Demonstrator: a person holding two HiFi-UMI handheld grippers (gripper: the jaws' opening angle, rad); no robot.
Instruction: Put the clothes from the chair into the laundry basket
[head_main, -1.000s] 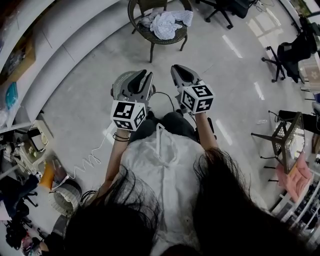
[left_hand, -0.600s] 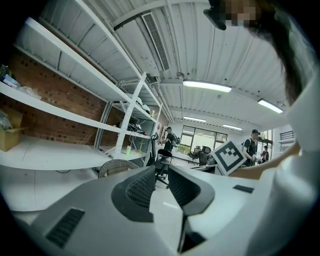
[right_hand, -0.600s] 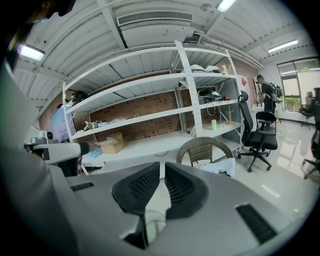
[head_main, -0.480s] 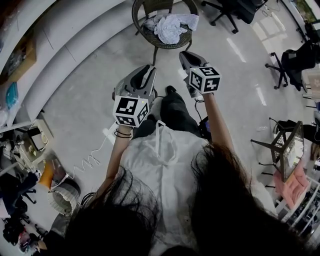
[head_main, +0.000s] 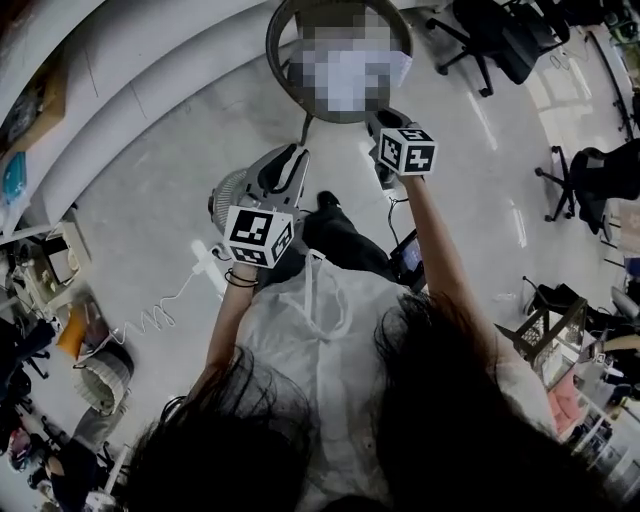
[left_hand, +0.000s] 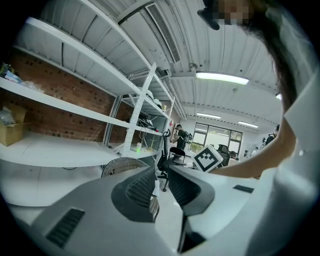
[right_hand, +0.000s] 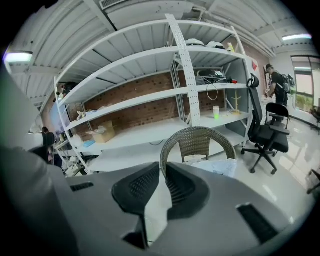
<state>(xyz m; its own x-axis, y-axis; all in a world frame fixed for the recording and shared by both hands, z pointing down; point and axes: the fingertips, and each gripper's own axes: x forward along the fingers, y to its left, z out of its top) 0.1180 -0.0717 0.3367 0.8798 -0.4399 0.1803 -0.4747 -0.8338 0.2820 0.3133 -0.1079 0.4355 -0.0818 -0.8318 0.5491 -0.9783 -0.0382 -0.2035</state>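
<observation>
Partly hidden clothes on chair, left gripper jaws closed, empty, right gripper likewise.

The wicker chair stands straight ahead. Its curved back wraps round the far side and flanks of the seat, leaving the heap of clothes open from the front and from above. Bare floor lies open to the left, up to the white shelving. A black office chair stands to the right, well apart.
</observation>
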